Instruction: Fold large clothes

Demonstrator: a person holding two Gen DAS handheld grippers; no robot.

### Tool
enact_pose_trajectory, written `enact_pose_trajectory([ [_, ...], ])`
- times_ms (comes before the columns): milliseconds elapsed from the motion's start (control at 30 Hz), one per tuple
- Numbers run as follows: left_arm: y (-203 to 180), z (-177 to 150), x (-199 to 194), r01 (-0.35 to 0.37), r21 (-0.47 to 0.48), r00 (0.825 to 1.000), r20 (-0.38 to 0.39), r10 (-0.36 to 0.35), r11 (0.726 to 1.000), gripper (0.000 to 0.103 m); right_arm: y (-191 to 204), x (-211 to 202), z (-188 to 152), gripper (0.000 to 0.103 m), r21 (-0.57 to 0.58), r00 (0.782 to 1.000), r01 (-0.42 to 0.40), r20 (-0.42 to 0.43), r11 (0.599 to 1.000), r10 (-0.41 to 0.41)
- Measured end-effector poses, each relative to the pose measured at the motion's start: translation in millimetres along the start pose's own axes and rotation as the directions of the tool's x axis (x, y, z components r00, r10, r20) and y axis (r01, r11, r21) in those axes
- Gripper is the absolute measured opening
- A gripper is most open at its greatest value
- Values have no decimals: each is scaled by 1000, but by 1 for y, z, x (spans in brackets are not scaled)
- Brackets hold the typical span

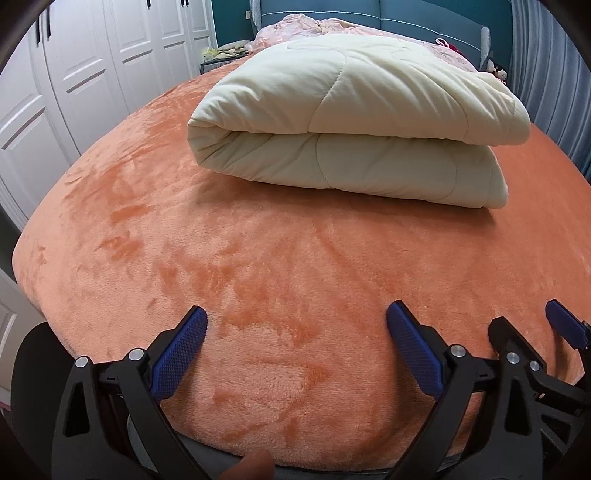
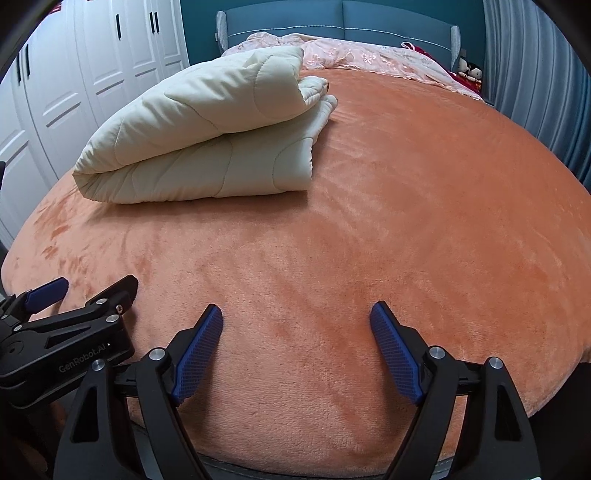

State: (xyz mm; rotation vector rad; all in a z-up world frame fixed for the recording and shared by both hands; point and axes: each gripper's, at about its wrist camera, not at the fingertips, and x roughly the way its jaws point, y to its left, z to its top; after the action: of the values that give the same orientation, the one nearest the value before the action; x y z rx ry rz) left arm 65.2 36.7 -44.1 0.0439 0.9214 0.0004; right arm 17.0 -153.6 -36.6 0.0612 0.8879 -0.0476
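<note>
Hovering low over the near edge of the bed (image 1: 295,258), the left tool (image 1: 297,323) points forward along the orange plush cover, its blue ribbed pads (image 1: 181,354) spread wide with nothing between them. The right tool (image 2: 297,325) sits just beside it in the same pose — level, aimed up the bed, pads (image 2: 397,354) wide apart and holding nothing. In the left wrist view the right tool's black frame and one blue pad show at the lower right edge; in the right wrist view the left tool shows at the lower left, side by side with its neighbour.

The cream quilt (image 1: 351,122) lies well ahead of both tools, folded over into a thick two-layer bundle resting on the orange cover, its rounded fold facing left — toward the white wardrobe doors (image 1: 74,74). Beyond it a pink patterned blanket (image 2: 369,55) is heaped at the blue headboard (image 2: 332,26). A fingertip (image 1: 255,467) shows at the bottom of the left view.
</note>
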Motion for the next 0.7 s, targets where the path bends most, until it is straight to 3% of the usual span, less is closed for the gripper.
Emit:
enact_pose_trajectory([
  [700,0,-5,3,-8,-14,998,59,9,1000,98,-4,2,-7,86,14,1000,-8,19,1000,8],
])
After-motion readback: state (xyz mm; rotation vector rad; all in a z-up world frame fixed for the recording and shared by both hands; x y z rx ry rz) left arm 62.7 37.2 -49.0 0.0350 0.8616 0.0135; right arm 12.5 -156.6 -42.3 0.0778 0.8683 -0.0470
